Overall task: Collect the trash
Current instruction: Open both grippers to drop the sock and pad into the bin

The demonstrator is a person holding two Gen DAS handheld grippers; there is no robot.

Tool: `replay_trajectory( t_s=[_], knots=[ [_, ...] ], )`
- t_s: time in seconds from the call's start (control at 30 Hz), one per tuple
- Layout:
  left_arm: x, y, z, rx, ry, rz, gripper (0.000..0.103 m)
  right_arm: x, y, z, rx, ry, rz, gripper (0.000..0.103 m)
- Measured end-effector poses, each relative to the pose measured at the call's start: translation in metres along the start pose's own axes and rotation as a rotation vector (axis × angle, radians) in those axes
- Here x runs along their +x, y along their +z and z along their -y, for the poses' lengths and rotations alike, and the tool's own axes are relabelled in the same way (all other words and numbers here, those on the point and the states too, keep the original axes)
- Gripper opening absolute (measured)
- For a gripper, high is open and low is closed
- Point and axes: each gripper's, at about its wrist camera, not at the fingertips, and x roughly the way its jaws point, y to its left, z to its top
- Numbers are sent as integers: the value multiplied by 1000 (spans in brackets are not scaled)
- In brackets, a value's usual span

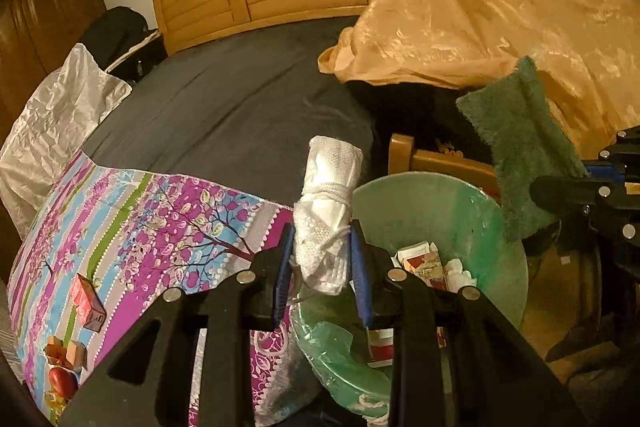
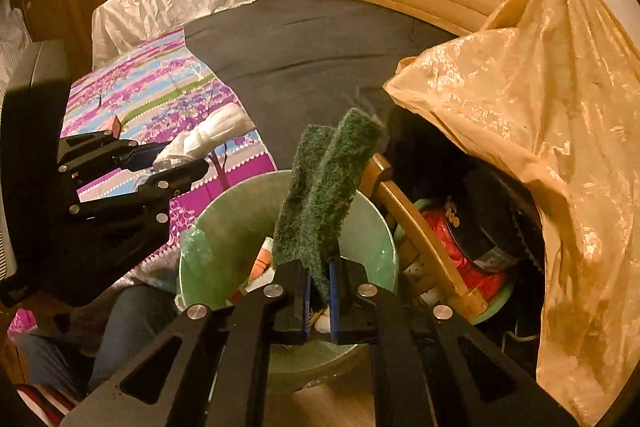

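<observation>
My left gripper is shut on a rolled white wad tied with string, held upright at the left rim of a green-lined trash bin. The wad also shows in the right wrist view. My right gripper is shut on a folded green scouring pad, held over the bin. The pad also shows in the left wrist view. Inside the bin lie a red and white carton and crumpled white paper.
A bed with a dark sheet and a purple floral cloth lies left of the bin. Small red boxes sit on the cloth. A gold cloth drapes over a wooden chair. A white bag lies far left.
</observation>
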Motion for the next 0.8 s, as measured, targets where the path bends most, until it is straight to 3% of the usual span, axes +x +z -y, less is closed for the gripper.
replay_trajectory(
  t_s=[0.8],
  knots=[
    [10, 0, 4, 14, 7, -19, 26, 12, 1, -9, -40, -5, -19, 8]
  ],
)
